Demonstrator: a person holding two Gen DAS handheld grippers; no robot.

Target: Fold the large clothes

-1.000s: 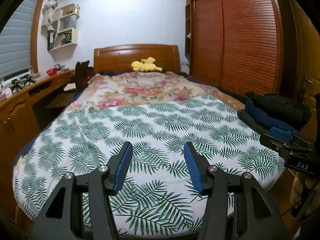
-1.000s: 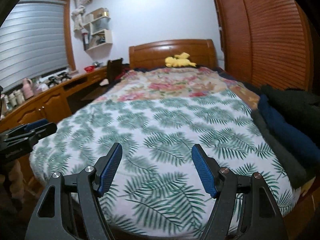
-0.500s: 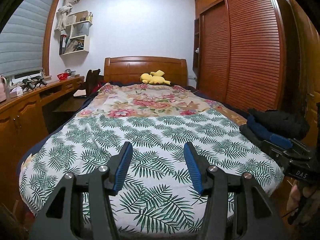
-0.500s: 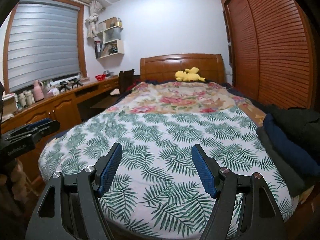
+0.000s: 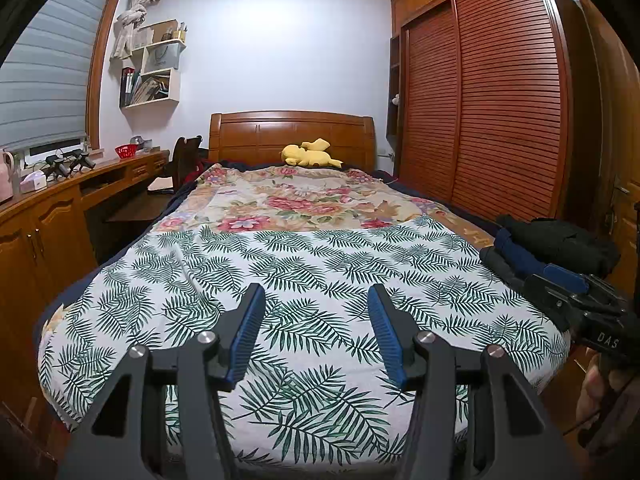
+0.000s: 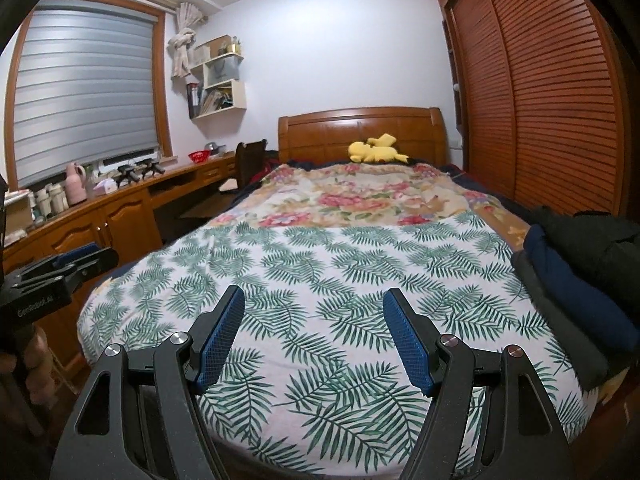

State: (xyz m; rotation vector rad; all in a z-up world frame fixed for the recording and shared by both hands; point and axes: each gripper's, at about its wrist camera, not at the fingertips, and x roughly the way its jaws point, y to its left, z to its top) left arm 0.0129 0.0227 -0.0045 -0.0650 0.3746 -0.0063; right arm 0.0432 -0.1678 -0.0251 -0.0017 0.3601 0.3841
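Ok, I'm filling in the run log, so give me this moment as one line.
phase: pre-grasp | left gripper: jaws open, empty | right gripper: jaws open, empty | dark clothes pile: untouched, bed's right edge | bed cover: bare

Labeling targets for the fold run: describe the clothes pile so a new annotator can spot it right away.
Start at the bed with the palm-leaf cover and follow it to the edge beside the slatted wooden wardrobe. The pile of dark clothes lies there, near the foot. It is the only dark, plain heap on the bed: black, navy and grey garments against printed bedding, far from the yellow plush toy by the headboard.
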